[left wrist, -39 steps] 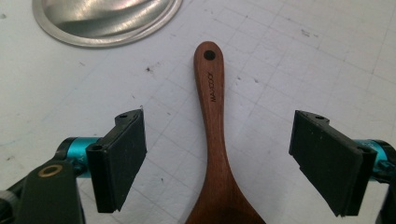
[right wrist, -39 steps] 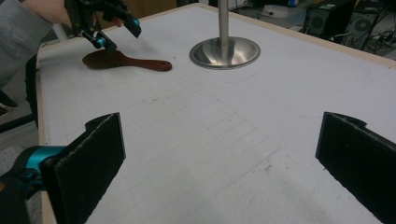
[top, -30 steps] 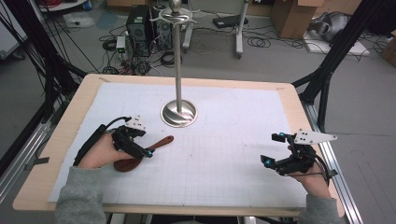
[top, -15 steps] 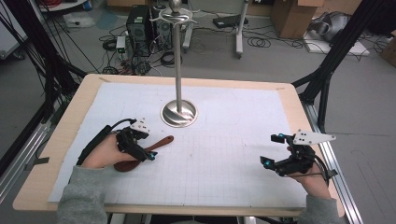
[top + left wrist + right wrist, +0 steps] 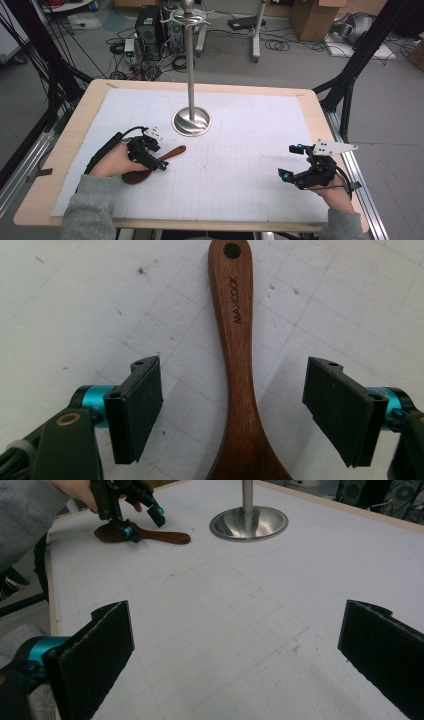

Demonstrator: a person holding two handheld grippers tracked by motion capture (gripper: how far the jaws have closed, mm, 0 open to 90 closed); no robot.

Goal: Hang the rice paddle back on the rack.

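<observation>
While a person's two forearms reach in from the near edge of the bench (image 5: pixel 75 130), each hand holds a black claw over a white gridded sheet (image 5: pixel 240 170) that covers most of the wooden top. The left claw (image 5: pixel 152 157) hangs low over a dark wooden spoon (image 5: pixel 150 162), which lies flat on the sheet at the left side, near the front. In the left gripper view the left claw (image 5: pixel 232 410) is spread wide, one black pad on either side of the spoon (image 5: pixel 237 365) where the handle widens toward the bowl; neither pad touches the wood. The handle runs away from the camera, with a small hole at its far end and the word MAXCOOK printed along it. The right claw (image 5: pixel 290 162) sits well apart, at the right side of the sheet, and is also spread wide with nothing between its pads (image 5: pixel 95 655). A metal stand (image 5: pixel 191 120), a round base with a tall upright pole, stands near the middle of the bench, just beyond the spoon's handle.
</observation>
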